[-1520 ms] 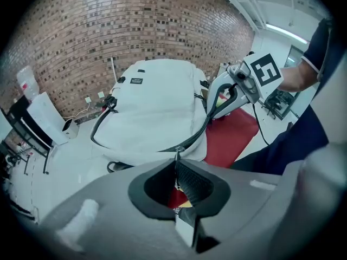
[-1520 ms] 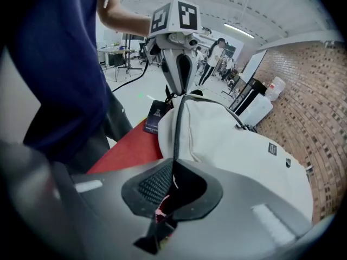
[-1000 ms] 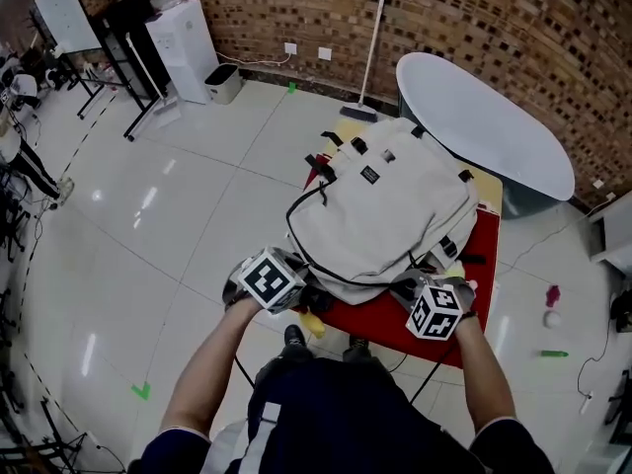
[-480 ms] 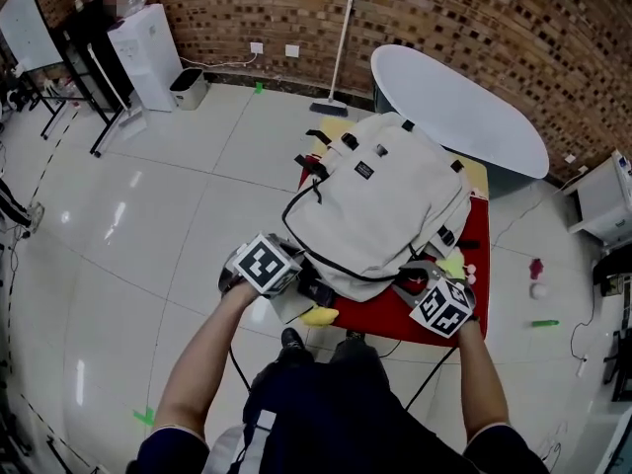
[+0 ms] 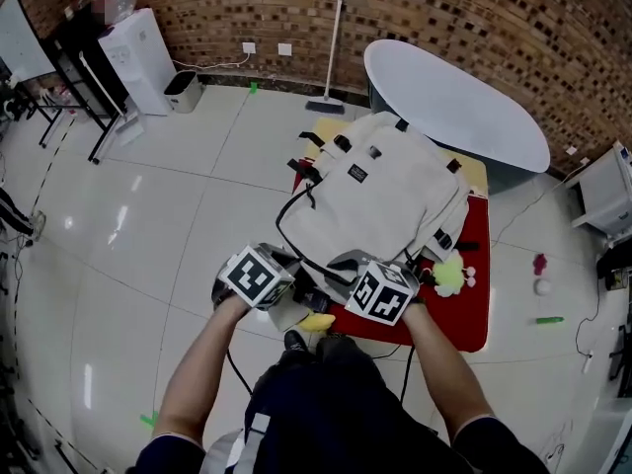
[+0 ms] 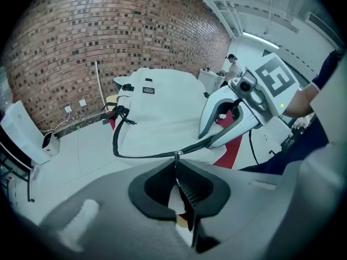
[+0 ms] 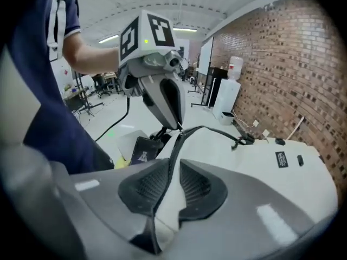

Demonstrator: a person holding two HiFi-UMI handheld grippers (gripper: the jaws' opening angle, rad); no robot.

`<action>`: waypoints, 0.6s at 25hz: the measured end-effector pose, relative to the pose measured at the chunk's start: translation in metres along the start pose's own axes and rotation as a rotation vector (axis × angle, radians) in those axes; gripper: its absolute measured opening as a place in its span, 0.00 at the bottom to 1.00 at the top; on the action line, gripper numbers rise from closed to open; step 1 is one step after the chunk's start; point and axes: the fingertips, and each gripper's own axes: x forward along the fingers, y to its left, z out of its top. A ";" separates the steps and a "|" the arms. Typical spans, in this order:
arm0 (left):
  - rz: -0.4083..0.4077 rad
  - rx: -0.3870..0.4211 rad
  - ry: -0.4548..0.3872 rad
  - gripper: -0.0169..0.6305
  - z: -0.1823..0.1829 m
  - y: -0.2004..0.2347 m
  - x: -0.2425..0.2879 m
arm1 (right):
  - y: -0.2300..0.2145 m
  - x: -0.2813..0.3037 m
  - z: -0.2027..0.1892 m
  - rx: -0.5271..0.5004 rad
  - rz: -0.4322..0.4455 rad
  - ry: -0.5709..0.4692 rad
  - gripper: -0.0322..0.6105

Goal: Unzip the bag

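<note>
While the left gripper (image 6: 177, 167) is pinching the small metal zipper pull (image 6: 177, 155), its jaws drawn down to a narrow slit on it, the right gripper (image 7: 173, 172) is settling in just beside it. A second ago the right gripper was sitting at the near right corner of the bag (image 5: 390, 196). Now it is crossing along the near edge and almost meeting the left one at the near left corner.

Its jaws have just been closing from a wider gape and are standing about half apart. The dark zipper (image 6: 146, 157) and a fold of cream fabric are running up between them, but the pads are not visibly clamping down yet.

The bag itself is lying flat on the red table (image 5: 469, 324), front panel up, its straps trailing off the far left corner. The zipper is showing as a closed dark line around the near edge, so the unzipping is barely under way, if at all.

The move looks like a regrip. The right gripper seems to be getting ready to pin the fabric close to the pull, so the left can be drawing the pull along the track without dragging the whole bag.
</note>
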 end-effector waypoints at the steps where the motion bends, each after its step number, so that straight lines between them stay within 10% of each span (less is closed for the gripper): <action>1: 0.004 -0.002 -0.002 0.05 0.003 0.001 -0.002 | 0.001 -0.003 0.000 0.005 0.022 -0.005 0.15; 15: 0.179 0.004 0.019 0.05 0.023 0.067 -0.034 | 0.004 -0.046 -0.012 0.009 0.089 -0.085 0.12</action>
